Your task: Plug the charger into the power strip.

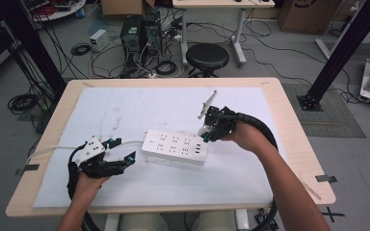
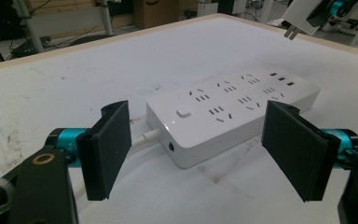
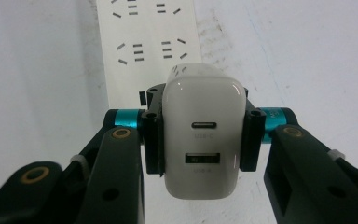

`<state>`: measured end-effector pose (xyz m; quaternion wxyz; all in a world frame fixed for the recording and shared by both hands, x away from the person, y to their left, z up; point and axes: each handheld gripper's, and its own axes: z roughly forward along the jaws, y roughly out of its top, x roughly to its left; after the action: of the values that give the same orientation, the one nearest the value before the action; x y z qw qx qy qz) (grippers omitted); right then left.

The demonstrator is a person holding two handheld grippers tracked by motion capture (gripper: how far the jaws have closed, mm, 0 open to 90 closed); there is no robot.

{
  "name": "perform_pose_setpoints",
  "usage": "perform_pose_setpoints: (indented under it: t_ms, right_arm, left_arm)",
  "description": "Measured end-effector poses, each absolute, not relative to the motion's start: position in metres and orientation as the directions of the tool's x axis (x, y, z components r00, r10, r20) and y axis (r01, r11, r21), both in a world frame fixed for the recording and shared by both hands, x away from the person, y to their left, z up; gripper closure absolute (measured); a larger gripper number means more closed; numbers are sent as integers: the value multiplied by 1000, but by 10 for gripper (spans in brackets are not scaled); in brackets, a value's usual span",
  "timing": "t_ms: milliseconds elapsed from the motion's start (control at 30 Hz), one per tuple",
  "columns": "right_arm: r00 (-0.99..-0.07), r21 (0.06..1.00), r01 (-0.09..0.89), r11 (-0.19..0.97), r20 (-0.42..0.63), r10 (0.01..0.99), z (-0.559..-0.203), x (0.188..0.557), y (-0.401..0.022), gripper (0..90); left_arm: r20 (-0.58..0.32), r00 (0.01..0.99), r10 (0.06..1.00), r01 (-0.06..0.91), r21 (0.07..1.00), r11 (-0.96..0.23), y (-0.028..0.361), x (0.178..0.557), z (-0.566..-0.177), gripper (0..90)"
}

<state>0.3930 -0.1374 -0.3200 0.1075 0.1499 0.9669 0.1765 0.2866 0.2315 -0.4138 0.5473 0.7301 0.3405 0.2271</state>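
A white power strip lies flat on the white sheet, its cord running off to the left. My left gripper rests just left of the strip's switch end. Its jaws stand open, with the end of the strip beyond them and nothing touched. My right gripper hovers over the strip's right end and is shut on a white USB charger. Both pads press its sides, and its USB ports face the camera. The strip's sockets lie below it. The charger's prongs show in the left gripper view.
The white sheet covers most of the wooden table. A black stool stands beyond the far edge, with computers and cables on the floor. Black frame posts rise at both sides.
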Motion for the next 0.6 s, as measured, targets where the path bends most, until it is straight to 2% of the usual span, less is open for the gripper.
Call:
perform_pose_setpoints:
  t_ms: [600]
  right_arm:
    - [-965, 318, 219, 923, -73, 254, -339, 411, -96, 629]
  left_arm:
    - [-52, 657, 752, 256, 954, -157, 236, 289, -419, 242]
